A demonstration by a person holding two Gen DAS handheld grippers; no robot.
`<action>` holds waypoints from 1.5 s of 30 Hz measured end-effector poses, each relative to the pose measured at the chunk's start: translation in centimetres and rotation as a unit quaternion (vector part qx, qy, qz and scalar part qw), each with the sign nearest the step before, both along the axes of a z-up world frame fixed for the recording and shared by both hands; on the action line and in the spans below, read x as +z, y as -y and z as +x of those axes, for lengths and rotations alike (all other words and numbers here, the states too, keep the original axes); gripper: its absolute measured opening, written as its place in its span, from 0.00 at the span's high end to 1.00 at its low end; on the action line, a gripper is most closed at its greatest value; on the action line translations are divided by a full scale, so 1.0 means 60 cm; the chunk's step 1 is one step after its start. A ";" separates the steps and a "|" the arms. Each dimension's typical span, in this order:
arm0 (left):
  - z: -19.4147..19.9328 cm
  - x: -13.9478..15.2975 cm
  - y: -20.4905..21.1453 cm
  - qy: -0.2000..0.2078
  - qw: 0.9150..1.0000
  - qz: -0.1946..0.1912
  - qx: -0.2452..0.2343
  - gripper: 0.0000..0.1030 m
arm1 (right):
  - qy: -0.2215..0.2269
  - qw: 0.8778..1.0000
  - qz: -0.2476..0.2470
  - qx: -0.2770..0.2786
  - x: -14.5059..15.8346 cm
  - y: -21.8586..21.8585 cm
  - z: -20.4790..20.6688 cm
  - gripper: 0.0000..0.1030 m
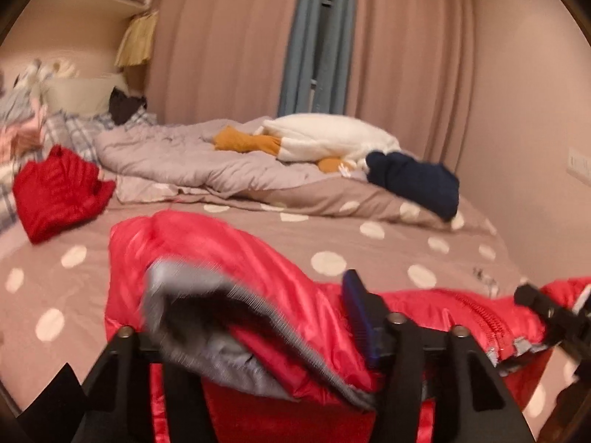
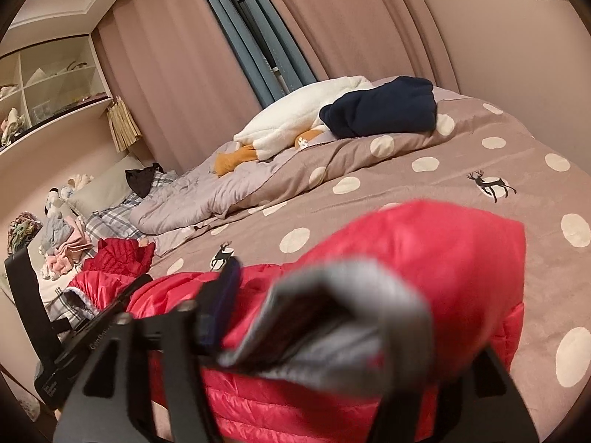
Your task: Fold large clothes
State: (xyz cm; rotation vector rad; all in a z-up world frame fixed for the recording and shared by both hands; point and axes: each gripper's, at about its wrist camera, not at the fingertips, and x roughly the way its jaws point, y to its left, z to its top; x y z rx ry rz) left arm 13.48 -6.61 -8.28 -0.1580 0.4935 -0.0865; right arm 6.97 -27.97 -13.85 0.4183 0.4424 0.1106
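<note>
Two wrist views over a bed (image 1: 258,229) covered by a taupe spread with pale dots. The task's thing, a red puffer jacket (image 1: 229,254), lies on the near part of the bed, spread across the foreground of both views, its grey lining (image 1: 192,302) turned outward at a blurred flap close to each camera.

Left tool (image 1: 255,332): jaws stand apart, with the grey-lined edge of the jacket lying between them; the blue-padded finger (image 1: 360,317) stands clear of the cloth, so no pinch is seen. Right tool (image 2: 332,317): jaws likewise apart, the grey-lined flap between them, its blue-padded finger (image 2: 225,295) beside the fabric, not pressing on it. The far finger of each tool is hidden behind the flap.

Background: a second, darker red garment (image 1: 59,192) lies at the left of the bed, well apart from the jacket. A rumpled grey quilt (image 1: 177,158) runs along the far side, bearing a white plush toy with orange feet (image 1: 325,140) and a folded navy garment (image 1: 417,181) touching it. Pink curtains (image 1: 229,37) hang behind; shelves (image 2: 48,85) stand at the left.
</note>
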 end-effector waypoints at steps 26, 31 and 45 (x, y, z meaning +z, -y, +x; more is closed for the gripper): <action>0.020 0.005 -0.037 0.021 0.997 0.043 0.061 0.05 | 0.029 0.997 -0.051 -0.043 0.037 -0.007 0.003 0.00; 0.119 -0.066 -0.021 -0.016 0.996 0.063 0.063 0.10 | -0.039 0.994 -0.086 -0.060 -0.038 -0.015 0.119 0.00; 0.215 -0.221 -0.052 -0.122 0.991 -0.022 0.050 0.06 | -0.121 0.985 -0.083 -0.093 -0.214 0.014 0.283 0.00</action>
